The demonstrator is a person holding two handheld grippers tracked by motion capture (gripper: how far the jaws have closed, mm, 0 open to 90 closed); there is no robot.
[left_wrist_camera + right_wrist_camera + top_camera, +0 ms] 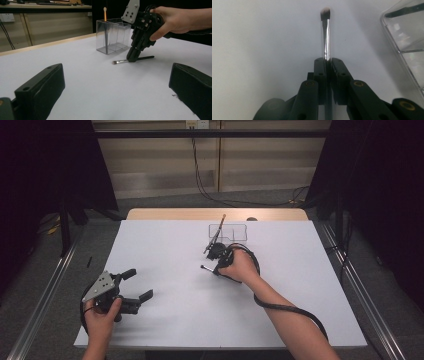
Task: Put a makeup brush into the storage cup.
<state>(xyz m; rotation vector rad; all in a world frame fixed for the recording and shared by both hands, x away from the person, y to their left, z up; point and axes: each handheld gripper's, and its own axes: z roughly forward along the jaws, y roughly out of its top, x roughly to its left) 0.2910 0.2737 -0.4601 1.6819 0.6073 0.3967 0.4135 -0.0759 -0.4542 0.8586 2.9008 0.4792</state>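
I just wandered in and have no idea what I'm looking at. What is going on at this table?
A person holds a claw in each hand over a white table. The right claw is shut on a small makeup brush that lies on the table beside a clear plastic organizer, where another long-handled brush stands. The left claw rests open near the table's front, holding nothing.

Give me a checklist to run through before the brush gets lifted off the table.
1. Right gripper shut on the brush: ok.
2. Grip sits on the handle, bristles free: ok.
3. Brush lifted off the table: not ok in the left gripper view, it lies flat.
4. Clear box upright beside it: ok.
5. Free compartment in the box: ok, one already holds a tall stick.
6. Left gripper open and well aside: ok.
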